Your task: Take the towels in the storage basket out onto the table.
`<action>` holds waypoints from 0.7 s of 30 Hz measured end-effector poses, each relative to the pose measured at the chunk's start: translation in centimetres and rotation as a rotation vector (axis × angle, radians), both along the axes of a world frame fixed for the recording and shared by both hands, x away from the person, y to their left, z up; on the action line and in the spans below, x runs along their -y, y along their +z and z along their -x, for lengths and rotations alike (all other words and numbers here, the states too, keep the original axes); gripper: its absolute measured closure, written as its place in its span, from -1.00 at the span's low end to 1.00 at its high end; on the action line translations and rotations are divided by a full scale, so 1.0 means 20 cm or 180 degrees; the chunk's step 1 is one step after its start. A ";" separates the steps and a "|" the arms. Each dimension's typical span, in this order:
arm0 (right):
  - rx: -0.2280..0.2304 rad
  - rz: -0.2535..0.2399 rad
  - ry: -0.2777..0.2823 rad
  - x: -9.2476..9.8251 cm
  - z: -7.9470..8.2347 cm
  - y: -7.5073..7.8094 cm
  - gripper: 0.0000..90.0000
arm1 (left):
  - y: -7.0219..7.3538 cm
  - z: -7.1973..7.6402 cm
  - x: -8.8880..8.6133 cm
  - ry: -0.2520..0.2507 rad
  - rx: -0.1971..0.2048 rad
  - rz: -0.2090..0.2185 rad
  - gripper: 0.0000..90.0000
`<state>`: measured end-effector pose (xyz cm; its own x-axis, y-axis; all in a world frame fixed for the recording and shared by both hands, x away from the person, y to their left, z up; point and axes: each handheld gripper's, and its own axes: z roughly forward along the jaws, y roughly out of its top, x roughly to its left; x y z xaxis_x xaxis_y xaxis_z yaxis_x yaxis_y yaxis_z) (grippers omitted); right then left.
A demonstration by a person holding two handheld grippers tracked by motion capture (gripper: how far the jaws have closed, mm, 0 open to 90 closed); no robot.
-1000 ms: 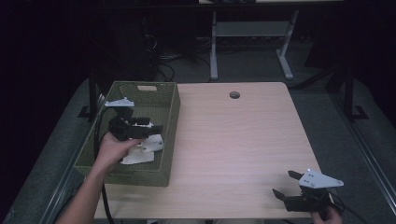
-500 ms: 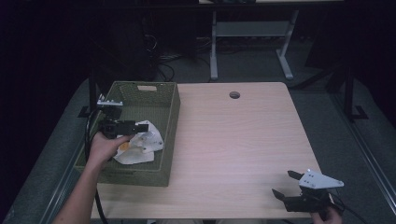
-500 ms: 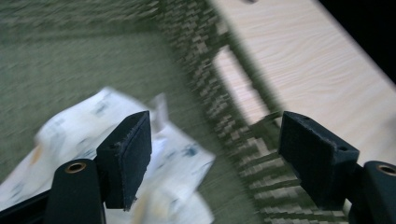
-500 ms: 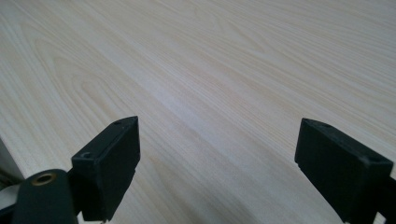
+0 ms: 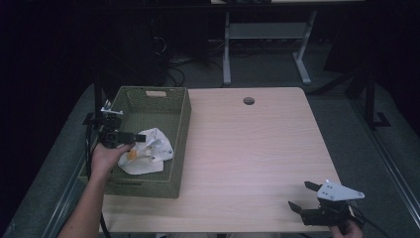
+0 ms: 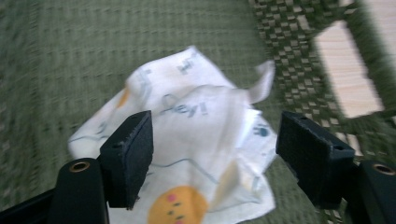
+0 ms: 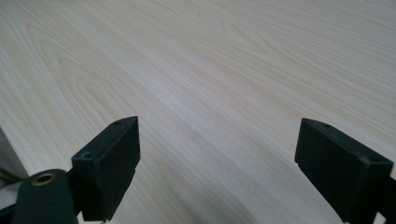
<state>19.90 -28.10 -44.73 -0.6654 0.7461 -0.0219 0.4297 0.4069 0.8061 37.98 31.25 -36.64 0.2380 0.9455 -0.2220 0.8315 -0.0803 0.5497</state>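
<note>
At the left end of the worktop [image 5: 257, 148] sits a green woven basket [image 5: 181, 124], its long side running away from the person, with a cut-out handle slot in the far wall. Inside it, toward the near half, lies a crumpled white cloth [image 5: 148, 157] printed with orange round shapes and blue lettering; it rests on the basket floor, close to the right wall.

Over the basket's left edge the left hand [image 5: 103, 159] holds the left claw [image 5: 140, 138], which points to the right, its tips just at the cloth's upper left edge. In the left gripper view the jaws stand wide apart with nothing between them; the cloth [image 6: 187, 154] lies spread beyond and below them on the green weave, and the basket [image 6: 299, 60] shows its wall with a handle slot at upper right, pale wood visible through it. The view is slightly blurred.

Near the worktop's front right corner the right claw [image 5: 303, 196] rests low, a grey three-cornered plate on top, pointing left and away from the person, well apart from the basket. Its jaws are wide as well; the right gripper view shows only bare pale wood grain of the worktop [image 7: 224, 84] between them.

A round hole [image 5: 248, 100] is set into the worktop near its far edge.
</note>
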 end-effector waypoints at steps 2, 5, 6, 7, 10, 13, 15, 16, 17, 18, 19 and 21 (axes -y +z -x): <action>0.0010 -0.0014 -0.0003 0.00 0.00 0.00 -0.69 | -0.02 -0.01 0.00 0.0073 -0.0053 -0.0046 -0.41; 0.0019 -0.0023 0.0000 0.00 0.00 0.00 -0.69 | -0.03 -0.01 -0.01 0.0153 -0.0116 -0.0104 -0.41; 0.0018 -0.0023 0.0003 0.00 0.00 0.00 -0.69 | -0.04 -0.02 -0.01 0.0172 -0.0142 -0.0126 -0.41; 0.0016 -0.0025 0.0006 0.00 0.00 0.00 -0.69 | -0.05 -0.02 -0.01 0.0194 -0.0170 -0.0125 -0.41; 0.0018 -0.0031 0.0013 0.00 0.01 0.01 -0.69 | -0.06 -0.03 0.00 0.0250 -0.0238 -0.0242 -0.40; 0.0027 -0.0038 0.0012 0.00 0.01 0.01 -0.69 | -0.09 -0.05 0.02 0.0299 -0.0355 -0.0324 -0.39; 0.0032 -0.0052 0.0007 0.00 0.01 0.01 -0.69 | -0.11 -0.07 0.03 0.0289 -0.0428 -0.0361 -0.38; 0.0029 -0.0049 0.0010 0.00 0.01 0.01 -0.69 | -0.12 -0.07 0.03 0.0287 -0.0473 -0.0363 -0.38; 0.0028 -0.0046 0.0015 0.00 0.01 0.01 -0.69 | -0.13 -0.08 0.04 0.0326 -0.0514 -0.0370 -0.38; 0.0027 -0.0049 0.0017 0.00 0.01 0.01 -0.69 | -0.15 -0.08 0.04 0.0334 -0.0577 -0.0410 -0.39; 0.0034 -0.0049 0.0025 0.00 0.01 0.01 -0.69 | -0.16 -0.09 0.04 0.0328 -0.0615 -0.0440 -0.41; 0.0062 -0.0050 0.0042 0.00 0.01 0.01 -0.69 | -0.18 -0.10 0.05 0.0332 -0.0695 -0.0479 -0.42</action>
<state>19.72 -28.15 -44.54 -0.6748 0.7376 -0.0234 0.4086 0.3997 0.8205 39.92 30.30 -40.20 0.0997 0.9886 -0.1125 0.9370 -0.0552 0.3449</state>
